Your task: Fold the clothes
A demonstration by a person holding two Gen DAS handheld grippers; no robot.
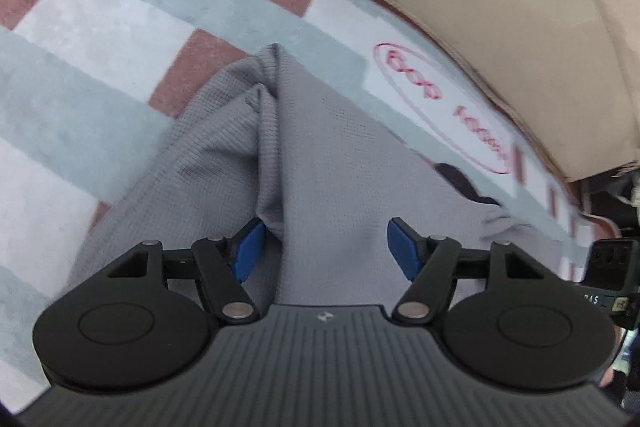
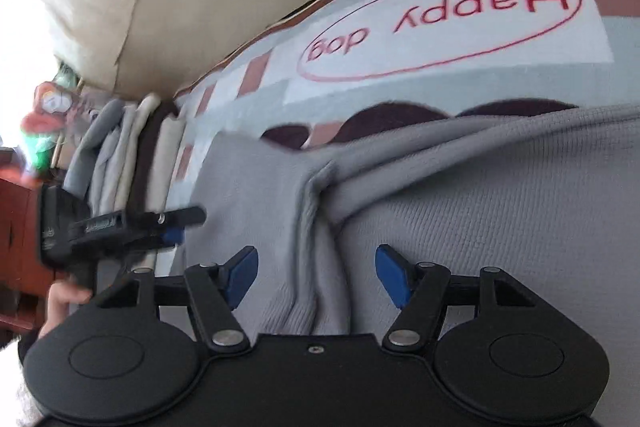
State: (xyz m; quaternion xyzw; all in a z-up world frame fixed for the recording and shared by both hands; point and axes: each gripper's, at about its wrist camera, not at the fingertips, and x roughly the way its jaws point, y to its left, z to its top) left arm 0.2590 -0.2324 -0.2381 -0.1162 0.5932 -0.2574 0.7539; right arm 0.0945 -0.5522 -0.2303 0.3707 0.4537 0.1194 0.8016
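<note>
My left gripper [image 1: 326, 247] and right gripper [image 2: 316, 277] gape empty over the grey garment [image 1: 320, 155]; best pinch that ridge, seemingly a fold, squarely

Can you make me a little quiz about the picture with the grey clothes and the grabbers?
1. True or false: the right gripper is pinching the grey garment.
2. What words are printed in the red oval on the checked blanket?
A. Happy dog
B. Good boy
C. Sweet home
3. Fill in: beside the blanket lies a stack of folded ____.

Key
1. False: its blue pads stand apart over the cloth, not pressing it. The left gripper is open too.
2. A
3. clothes
</note>
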